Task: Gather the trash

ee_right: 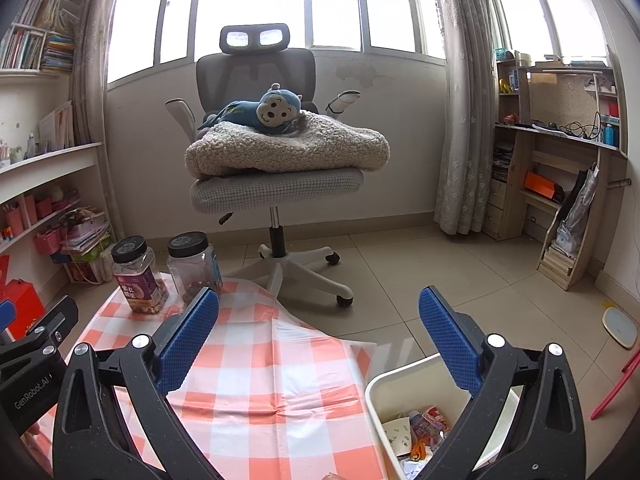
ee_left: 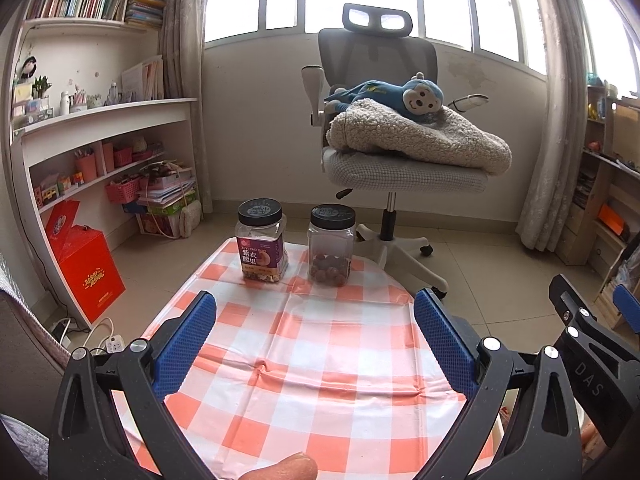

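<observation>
We find both grippers, left (ee_left: 314, 312) and right (ee_right: 319, 308), spread wide, ribbed blue pads bare, above glossy checked tablecloth (ee_left: 320, 360); white bin (ee_right: 384, 384) holds crumpled wrappers (ee_right: 420, 428).

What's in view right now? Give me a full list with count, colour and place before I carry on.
Tablecloth: one, orange and white check, covering the table under both grippers.
Labelled jar: one, clear with black lid and purple label, far end of the cloth.
Plain jar: one, clear with black lid, brown contents, beside the labelled jar, to its right.
Bin: one, white, on the floor at the table's right edge, holding wrappers and paper.
Office chair: one, grey, by the window.
Fleece blanket: one, cream, on the chair seat.
Monkey toy: one, blue, on the blanket.
Red box: one, on the floor by the left shelves.
Left gripper: black with blue pads, open, empty.
Right gripper: same, open, empty.
</observation>
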Demonstrator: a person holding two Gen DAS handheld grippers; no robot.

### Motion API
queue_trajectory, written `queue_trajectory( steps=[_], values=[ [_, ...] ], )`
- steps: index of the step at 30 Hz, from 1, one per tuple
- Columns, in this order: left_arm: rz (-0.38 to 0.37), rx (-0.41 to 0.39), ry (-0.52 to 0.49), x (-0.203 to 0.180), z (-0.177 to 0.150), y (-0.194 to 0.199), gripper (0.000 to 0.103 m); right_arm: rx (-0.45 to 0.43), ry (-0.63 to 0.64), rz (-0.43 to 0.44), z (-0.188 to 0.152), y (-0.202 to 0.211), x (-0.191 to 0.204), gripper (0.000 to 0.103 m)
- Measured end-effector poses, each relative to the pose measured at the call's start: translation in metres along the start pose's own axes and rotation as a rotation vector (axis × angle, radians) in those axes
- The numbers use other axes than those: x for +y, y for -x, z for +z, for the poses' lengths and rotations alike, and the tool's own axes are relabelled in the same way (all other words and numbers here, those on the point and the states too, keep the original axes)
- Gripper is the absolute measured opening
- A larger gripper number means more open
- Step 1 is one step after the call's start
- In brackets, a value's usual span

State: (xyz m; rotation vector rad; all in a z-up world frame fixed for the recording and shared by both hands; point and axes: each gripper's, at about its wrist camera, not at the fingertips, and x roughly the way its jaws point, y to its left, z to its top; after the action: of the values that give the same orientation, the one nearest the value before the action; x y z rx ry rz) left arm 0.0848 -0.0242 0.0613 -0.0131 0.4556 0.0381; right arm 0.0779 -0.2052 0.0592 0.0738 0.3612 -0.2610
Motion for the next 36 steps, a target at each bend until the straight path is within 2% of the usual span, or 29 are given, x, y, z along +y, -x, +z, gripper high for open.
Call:
queue_trajectory(
  steps=[11, 36],
  values=[
    [0.022, 0.042, 0.045, 0.03, -0.001, -0.01, 0.096, 0.019, 0.041, 0.042, -0.003, -0.007, 0.028, 0.096],
    [-0.002, 0.03, 0.036, 0.026, 0.0, -0.007, 0.096, 0.031, 0.048, 0.059, -0.005, -0.01, 0.038, 0.096]
  ],
)
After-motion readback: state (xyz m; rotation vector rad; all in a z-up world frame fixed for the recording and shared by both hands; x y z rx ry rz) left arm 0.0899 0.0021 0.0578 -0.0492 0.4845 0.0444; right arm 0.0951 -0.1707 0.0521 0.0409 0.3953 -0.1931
